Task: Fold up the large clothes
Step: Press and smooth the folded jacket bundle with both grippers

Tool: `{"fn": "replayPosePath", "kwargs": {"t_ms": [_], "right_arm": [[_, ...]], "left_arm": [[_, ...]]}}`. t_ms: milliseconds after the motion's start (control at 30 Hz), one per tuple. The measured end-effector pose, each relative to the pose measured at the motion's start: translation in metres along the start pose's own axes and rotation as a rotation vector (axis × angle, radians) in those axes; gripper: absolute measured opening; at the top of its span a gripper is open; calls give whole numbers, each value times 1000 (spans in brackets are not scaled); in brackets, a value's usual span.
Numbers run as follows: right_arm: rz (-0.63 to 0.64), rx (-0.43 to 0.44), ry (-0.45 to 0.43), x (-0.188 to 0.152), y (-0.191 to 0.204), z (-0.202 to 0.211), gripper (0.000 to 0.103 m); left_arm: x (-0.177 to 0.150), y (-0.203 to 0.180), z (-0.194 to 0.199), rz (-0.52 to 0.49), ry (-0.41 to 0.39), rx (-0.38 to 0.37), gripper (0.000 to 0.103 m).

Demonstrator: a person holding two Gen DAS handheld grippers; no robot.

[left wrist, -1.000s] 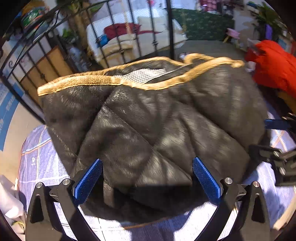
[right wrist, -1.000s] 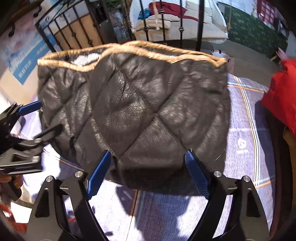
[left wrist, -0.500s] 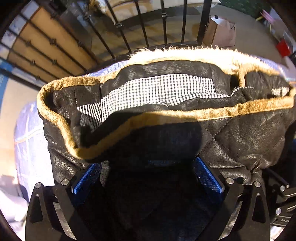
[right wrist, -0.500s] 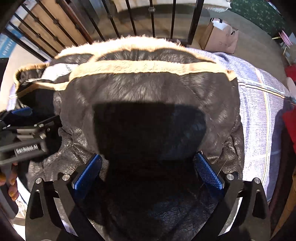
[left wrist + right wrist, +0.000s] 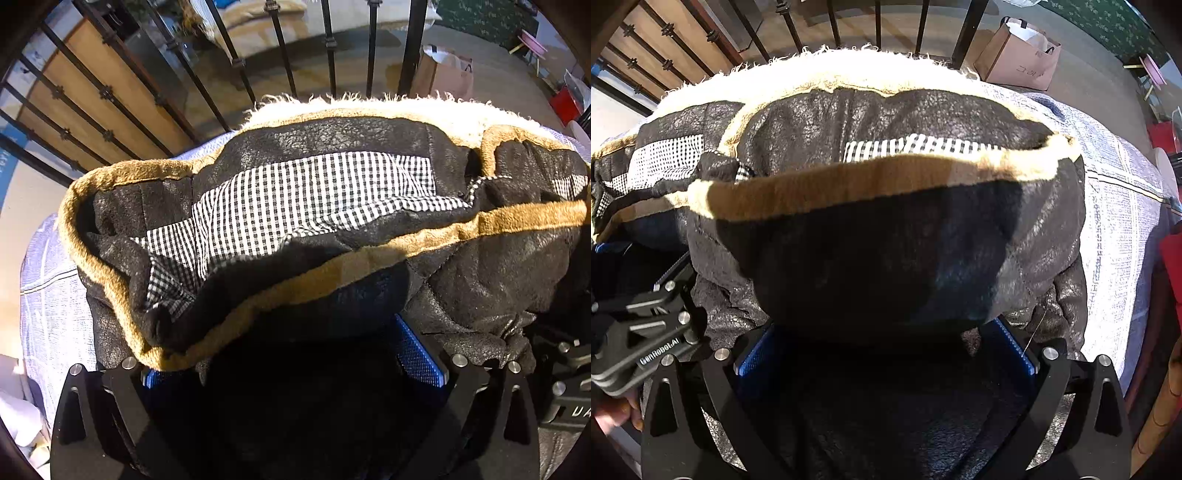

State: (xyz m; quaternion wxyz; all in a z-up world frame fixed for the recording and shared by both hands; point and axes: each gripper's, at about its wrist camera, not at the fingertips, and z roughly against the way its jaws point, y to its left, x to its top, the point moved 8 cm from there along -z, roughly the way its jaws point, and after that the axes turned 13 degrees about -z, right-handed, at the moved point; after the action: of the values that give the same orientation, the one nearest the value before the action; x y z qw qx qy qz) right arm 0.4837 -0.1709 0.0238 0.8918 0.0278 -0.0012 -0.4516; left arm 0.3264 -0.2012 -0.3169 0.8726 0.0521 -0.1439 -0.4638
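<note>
A black wrought-iron railing [image 5: 280, 40] runs behind a surface draped in a pale blue checked cloth [image 5: 1123, 206]. Beyond it, a brown paper bag [image 5: 1019, 59] stands on the floor near a dark green patterned rug [image 5: 480, 18].

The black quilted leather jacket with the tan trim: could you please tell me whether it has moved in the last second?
Yes. The black quilted leather jacket has been folded forward toward the black iron railing, exposing its checked lining.
</note>
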Motion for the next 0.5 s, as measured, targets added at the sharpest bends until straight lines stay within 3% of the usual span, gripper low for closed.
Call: {"fn": "replayPosePath", "kwargs": {"t_ms": [233,500], "right_arm": [[-2,12,-78,-12,2,16,99],[-13,111,-275,-42,-22,96,99]], "left_arm": [[-3,-3,30,-51,-25,46,98],[-21,-3,98,-23,-100,-16,97]]}}
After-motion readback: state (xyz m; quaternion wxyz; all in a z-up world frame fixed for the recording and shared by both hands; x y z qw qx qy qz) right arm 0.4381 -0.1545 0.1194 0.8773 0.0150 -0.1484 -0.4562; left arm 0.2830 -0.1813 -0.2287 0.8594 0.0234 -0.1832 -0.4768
